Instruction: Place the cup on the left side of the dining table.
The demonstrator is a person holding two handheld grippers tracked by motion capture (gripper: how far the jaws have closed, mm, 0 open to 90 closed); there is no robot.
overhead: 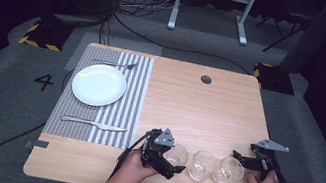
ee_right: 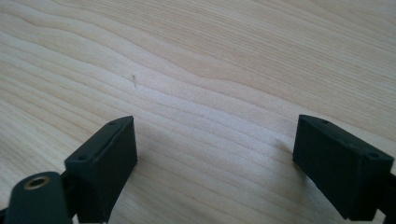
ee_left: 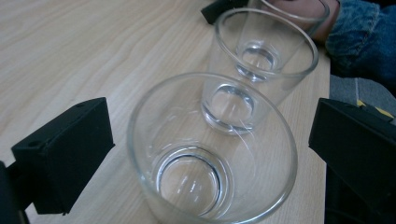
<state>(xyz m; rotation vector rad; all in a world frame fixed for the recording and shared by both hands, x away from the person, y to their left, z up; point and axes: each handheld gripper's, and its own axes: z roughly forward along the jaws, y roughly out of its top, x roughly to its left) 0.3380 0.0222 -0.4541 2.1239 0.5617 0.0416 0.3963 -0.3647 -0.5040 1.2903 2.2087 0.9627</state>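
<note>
Three clear empty glasses stand in a row near the table's front edge: the left glass (overhead: 176, 154), the middle glass (overhead: 202, 165) and the right glass (overhead: 229, 171). My left gripper (overhead: 173, 159) is open, and its jaws flank the left glass (ee_left: 212, 154) with a gap on each side. Past that one, the left gripper view lines up the middle glass (ee_left: 261, 70) and the right glass (ee_left: 292, 11). My right gripper (overhead: 243, 159) is open just right of the right glass. In its own view the right gripper (ee_right: 217, 140) has bare wood between the jaws.
A striped placemat (overhead: 133, 91) lies at the left of the wooden table (overhead: 198, 113). It bears a white plate (overhead: 99, 85), a fork (overhead: 116, 64) behind the plate and a knife (overhead: 94, 123) in front. A cable hole (overhead: 206, 79) sits near the far edge.
</note>
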